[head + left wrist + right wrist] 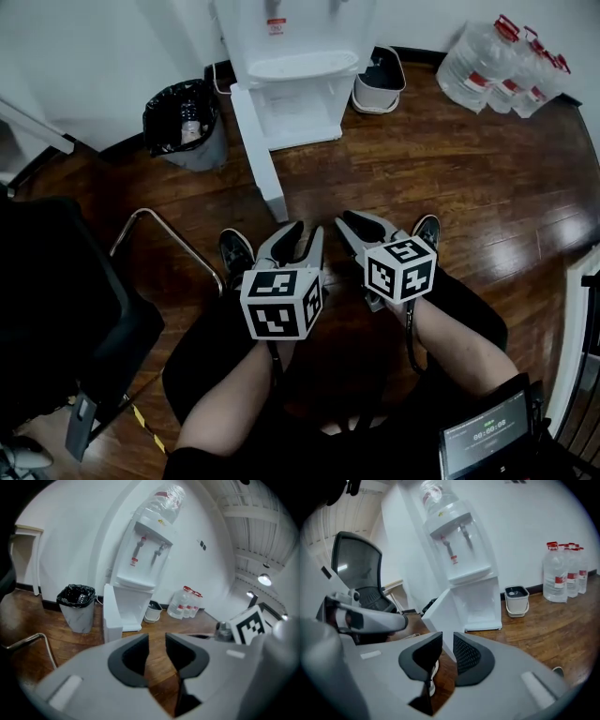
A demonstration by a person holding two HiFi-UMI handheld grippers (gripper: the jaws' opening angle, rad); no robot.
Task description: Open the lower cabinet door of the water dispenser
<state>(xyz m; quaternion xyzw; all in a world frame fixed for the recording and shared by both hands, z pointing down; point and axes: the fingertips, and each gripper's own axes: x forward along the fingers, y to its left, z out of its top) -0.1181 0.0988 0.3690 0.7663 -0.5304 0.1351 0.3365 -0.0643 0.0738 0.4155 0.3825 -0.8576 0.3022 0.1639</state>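
Observation:
The white water dispenser [291,56] stands against the far wall. Its lower cabinet door [258,155] hangs swung out toward me, and the bare white cabinet inside [302,112] shows. Both grippers hover over my lap, well short of the door. My left gripper [309,231] has a narrow gap between its jaws and holds nothing. My right gripper [354,225] is just as near, its jaws slightly apart and empty. The left gripper view looks past the left gripper [157,639] at the dispenser [145,559] and door [111,613]. From the right gripper [447,641], the door [443,616] stands edge-on.
A black-lined waste bin [183,122] stands left of the dispenser and a small white bucket [380,80] on its right. Several water bottles [506,66] lie at the far right. A dark office chair [56,309] and a metal tube frame [169,234] are at my left.

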